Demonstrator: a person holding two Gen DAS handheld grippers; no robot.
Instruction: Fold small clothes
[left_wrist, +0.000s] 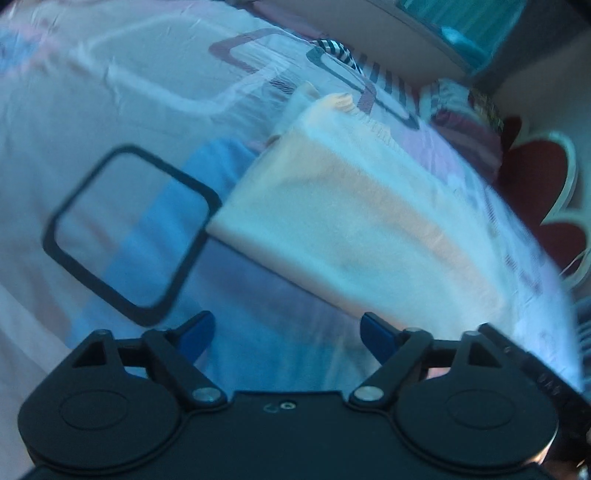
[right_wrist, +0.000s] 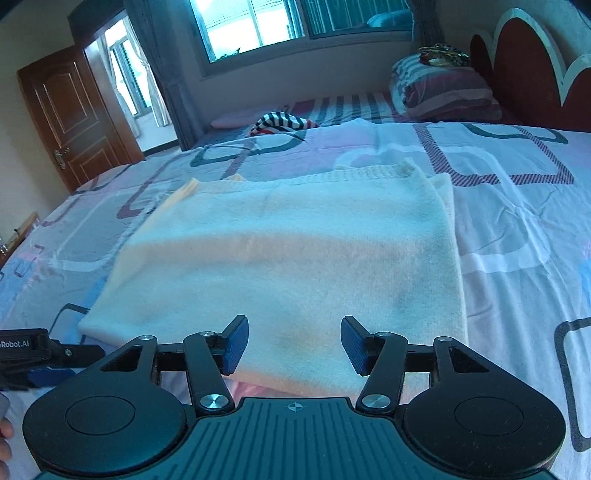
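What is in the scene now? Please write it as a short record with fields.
surface: bed sheet with printed rounded squares
garment: cream knit garment, lying flat and folded on the sheet
left hand-held gripper: open, empty, near the garment's edge
right hand-held gripper: open, empty, over the garment's near edge
other cloth: striped cloth farther back on the bed
pillows: stacked bedding by the headboard
room: window, wooden door
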